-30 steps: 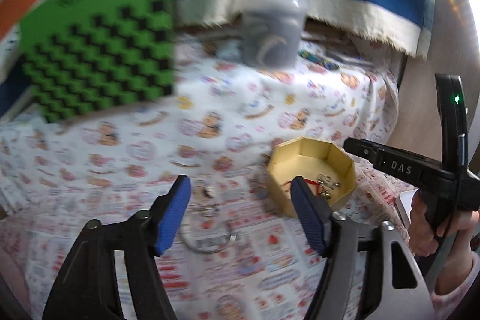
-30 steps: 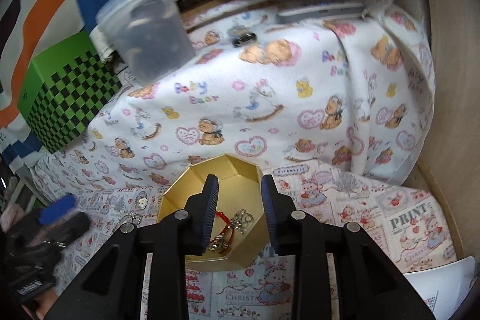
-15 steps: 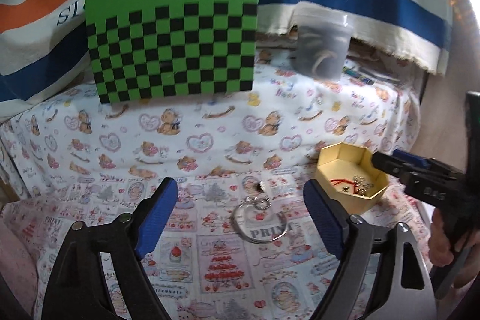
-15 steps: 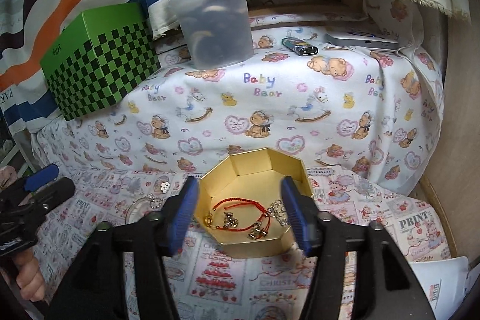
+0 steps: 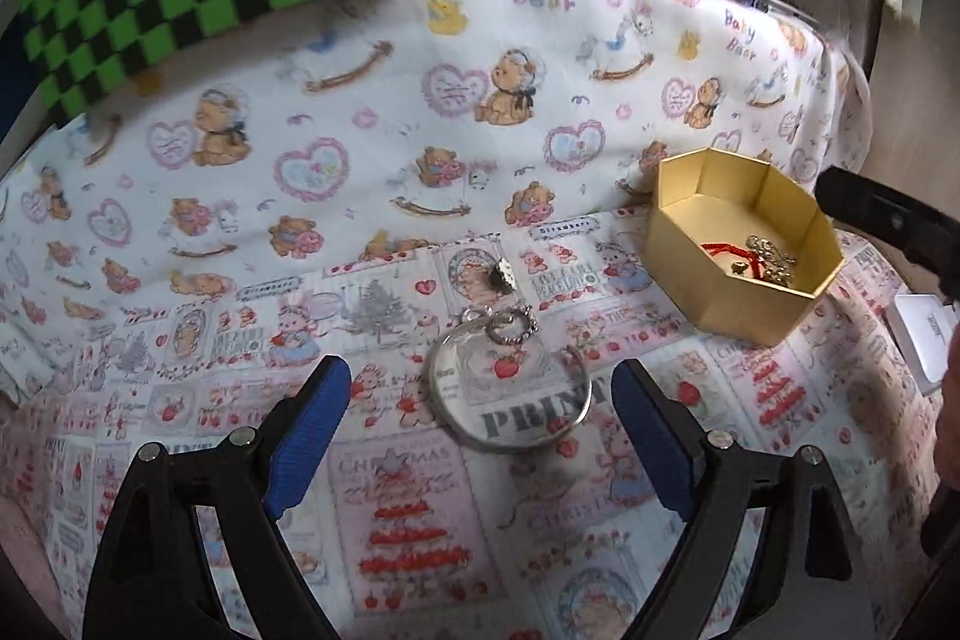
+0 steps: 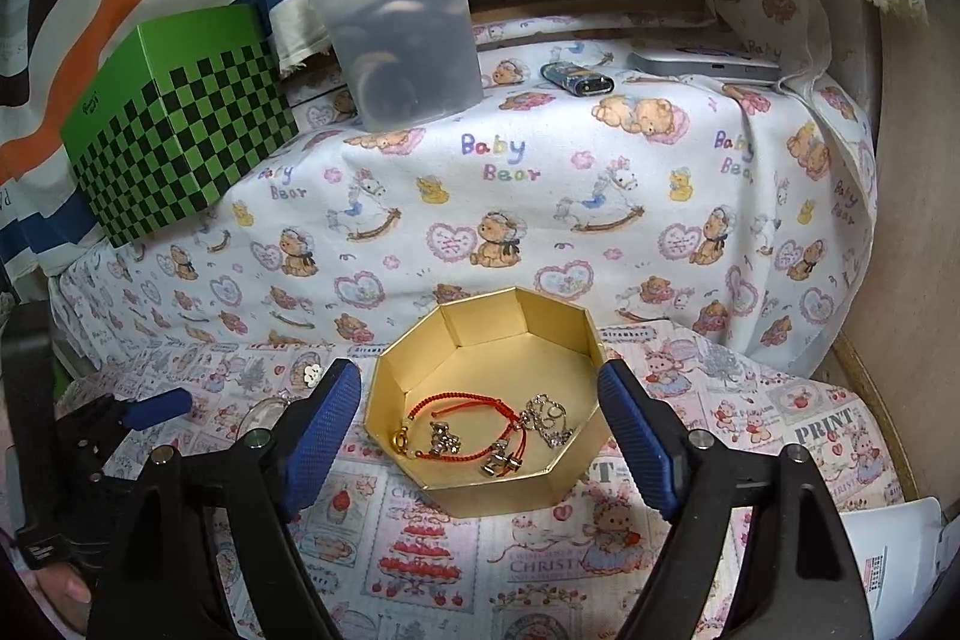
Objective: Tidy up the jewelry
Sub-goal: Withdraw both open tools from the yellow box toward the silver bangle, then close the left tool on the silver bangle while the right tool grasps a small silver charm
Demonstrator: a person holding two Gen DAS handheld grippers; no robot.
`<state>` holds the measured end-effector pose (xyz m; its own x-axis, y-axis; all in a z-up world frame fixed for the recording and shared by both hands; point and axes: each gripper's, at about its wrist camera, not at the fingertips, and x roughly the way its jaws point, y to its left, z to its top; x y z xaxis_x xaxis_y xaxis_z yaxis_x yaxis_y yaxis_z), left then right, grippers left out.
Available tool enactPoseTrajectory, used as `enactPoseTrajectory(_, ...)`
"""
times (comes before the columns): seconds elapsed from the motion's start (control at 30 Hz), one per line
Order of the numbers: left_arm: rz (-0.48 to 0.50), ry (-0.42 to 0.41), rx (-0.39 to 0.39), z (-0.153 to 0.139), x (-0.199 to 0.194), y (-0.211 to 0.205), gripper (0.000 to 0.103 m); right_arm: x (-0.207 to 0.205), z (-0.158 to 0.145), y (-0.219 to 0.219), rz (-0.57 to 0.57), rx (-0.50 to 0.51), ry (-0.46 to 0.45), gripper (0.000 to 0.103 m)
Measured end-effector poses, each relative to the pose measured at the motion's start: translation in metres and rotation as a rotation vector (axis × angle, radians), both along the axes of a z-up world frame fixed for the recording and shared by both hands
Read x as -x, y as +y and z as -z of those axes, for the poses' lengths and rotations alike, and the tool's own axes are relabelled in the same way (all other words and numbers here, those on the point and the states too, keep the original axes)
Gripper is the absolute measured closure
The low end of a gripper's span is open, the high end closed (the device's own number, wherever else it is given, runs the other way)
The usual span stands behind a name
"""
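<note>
A gold octagonal box (image 6: 498,484) stands on the printed cloth and holds a red cord bracelet (image 6: 462,418) and a silver chain (image 6: 549,421). My right gripper (image 6: 480,436) is open and empty, its blue fingers on either side of the box. The box also shows at the right of the left wrist view (image 5: 714,298). My left gripper (image 5: 480,427) is open and empty, its fingers straddling a silver bangle (image 5: 510,400) that lies on the cloth. A small beaded ring (image 5: 511,328) rests on the bangle's far edge. A small silver piece (image 5: 503,274) lies just beyond.
A green checkered box (image 6: 174,124) stands at the back left. A translucent tub (image 6: 402,34) stands behind the gold box, with a lighter (image 6: 576,79) and a flat grey device (image 6: 702,64) to its right. A white card (image 5: 921,340) lies at the right edge.
My left gripper has moved forward and down, closing in around the bangle. My right gripper has opened from narrow to wide and drawn back a little from the gold box.
</note>
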<state>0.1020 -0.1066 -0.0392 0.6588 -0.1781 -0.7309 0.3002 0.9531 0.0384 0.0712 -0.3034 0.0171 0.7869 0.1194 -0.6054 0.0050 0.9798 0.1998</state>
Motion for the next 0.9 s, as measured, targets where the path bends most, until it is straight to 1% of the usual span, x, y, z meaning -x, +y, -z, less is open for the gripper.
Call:
enactPoseTrajectory(0.07, 0.008, 0.021, -0.006, 0.004, -0.006, -0.004, 0.016, 0.001, 0.000, 0.004, -0.002, 0.032, -0.002, 0.020)
enactPoseTrajectory(0.2, 0.009, 0.059, -0.028, 0.017, -0.017, -0.008, 0.016, 0.001, -0.001, 0.009, -0.027, 0.033, 0.006, 0.020)
enactPoseTrajectory(0.23, 0.004, 0.076, -0.021, 0.019, -0.019, -0.008, 0.016, 0.001, -0.001, 0.010, -0.028, 0.037, 0.006, 0.020)
enactPoseTrajectory(0.27, -0.003, 0.094, -0.004, 0.021, -0.022, -0.007, 0.019, 0.001, -0.001, 0.011, -0.030, 0.042, 0.005, 0.020)
enactPoseTrajectory(0.3, -0.011, 0.117, 0.032, 0.023, -0.025, -0.005, 0.022, 0.001, -0.001, 0.011, -0.031, 0.046, 0.006, 0.020)
enactPoseTrajectory(0.33, -0.018, 0.126, 0.057, 0.024, -0.026, -0.003, 0.023, 0.000, 0.000, 0.012, -0.030, 0.052, 0.008, 0.020)
enactPoseTrajectory(0.4, -0.023, 0.121, 0.056, 0.024, -0.026, -0.003, 0.030, -0.001, 0.001, 0.011, -0.029, 0.055, 0.013, 0.020)
enactPoseTrajectory(0.43, -0.027, 0.118, 0.050, 0.024, -0.026, -0.004, 0.032, -0.002, 0.002, 0.010, -0.024, 0.055, 0.018, 0.020)
enactPoseTrajectory(0.47, -0.028, 0.115, 0.045, 0.024, -0.026, -0.004, 0.037, -0.003, 0.003, 0.009, -0.023, 0.054, 0.021, 0.020)
enactPoseTrajectory(0.63, -0.028, 0.118, 0.050, 0.024, -0.025, -0.005, 0.037, -0.004, 0.004, 0.005, -0.008, 0.042, 0.029, 0.020)
enactPoseTrajectory(0.77, -0.055, 0.124, 0.077, 0.017, -0.016, 0.018, 0.037, -0.003, 0.001, 0.002, 0.002, 0.027, 0.026, 0.020)
enactPoseTrajectory(0.9, -0.085, 0.097, 0.107, 0.004, -0.002, 0.032, 0.037, -0.002, 0.000, 0.001, 0.003, 0.018, 0.021, 0.020)
